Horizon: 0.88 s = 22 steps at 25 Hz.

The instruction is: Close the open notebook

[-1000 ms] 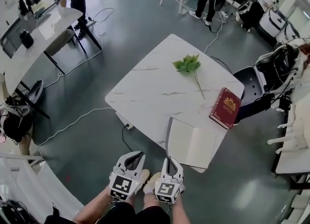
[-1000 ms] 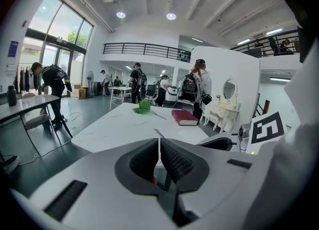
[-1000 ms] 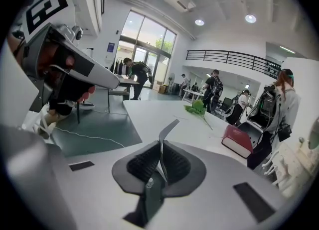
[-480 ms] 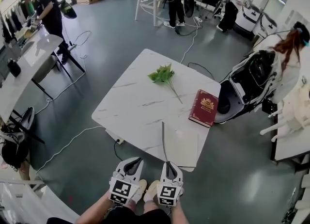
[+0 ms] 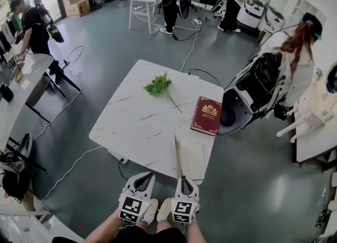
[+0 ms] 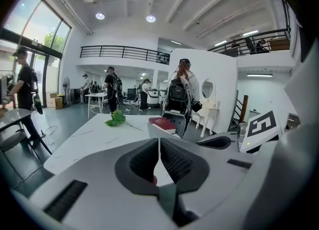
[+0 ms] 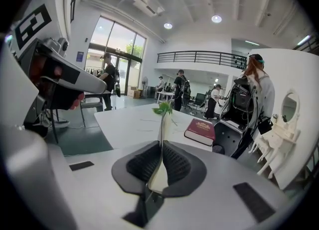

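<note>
1. Two grippers are held side by side at the bottom of the head view, at the near edge of a white marble table [image 5: 131, 126].
2. The right gripper [image 5: 182, 180] is clenched on the raised leaf of the notebook [image 5: 192, 159]. In the right gripper view the thin sheet is seen edge-on, pinched between the ribbed pads and standing nearly upright.
3. The notebook is placed at the near corner of the table, directly ahead of the right gripper. Its other half is laid flat on the tabletop.
4. The left gripper [image 5: 148, 176] is closed, its pads are brought together, and nothing is gripped between them. It is held just short of the table edge, apart from the notebook.
5. A red book [image 5: 206, 114] is laid just beyond the notebook, near the table's right edge.
6. A green leafy sprig [image 5: 160, 85] is laid farther off, toward the table's far side.
7. Several people [image 5: 34, 23] are seen at other tables around the room.
</note>
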Available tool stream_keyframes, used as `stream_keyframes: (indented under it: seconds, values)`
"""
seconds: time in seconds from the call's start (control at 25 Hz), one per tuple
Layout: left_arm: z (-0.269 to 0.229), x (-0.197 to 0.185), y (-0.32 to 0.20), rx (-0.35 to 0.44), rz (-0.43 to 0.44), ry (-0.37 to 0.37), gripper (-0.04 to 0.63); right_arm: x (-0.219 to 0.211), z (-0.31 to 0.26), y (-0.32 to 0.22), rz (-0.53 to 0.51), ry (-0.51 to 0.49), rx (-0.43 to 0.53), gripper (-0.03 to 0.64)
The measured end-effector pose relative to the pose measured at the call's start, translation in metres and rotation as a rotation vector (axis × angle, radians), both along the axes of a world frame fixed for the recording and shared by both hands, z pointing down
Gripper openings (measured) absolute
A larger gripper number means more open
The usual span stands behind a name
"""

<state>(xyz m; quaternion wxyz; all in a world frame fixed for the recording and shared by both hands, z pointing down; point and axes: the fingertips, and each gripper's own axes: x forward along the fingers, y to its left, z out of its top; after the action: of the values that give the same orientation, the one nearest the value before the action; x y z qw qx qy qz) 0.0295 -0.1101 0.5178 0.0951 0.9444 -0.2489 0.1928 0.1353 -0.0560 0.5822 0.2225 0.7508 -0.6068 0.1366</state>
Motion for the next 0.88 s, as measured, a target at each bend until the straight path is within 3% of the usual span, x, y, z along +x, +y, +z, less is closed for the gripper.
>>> stream_keyframes:
  seconds: [0.88]
  values:
    - [0.015,0.087,0.005,-0.022,0.105,-0.035,0.031,0.08,0.024,0.025,0.127,-0.072,-0.027,0.037]
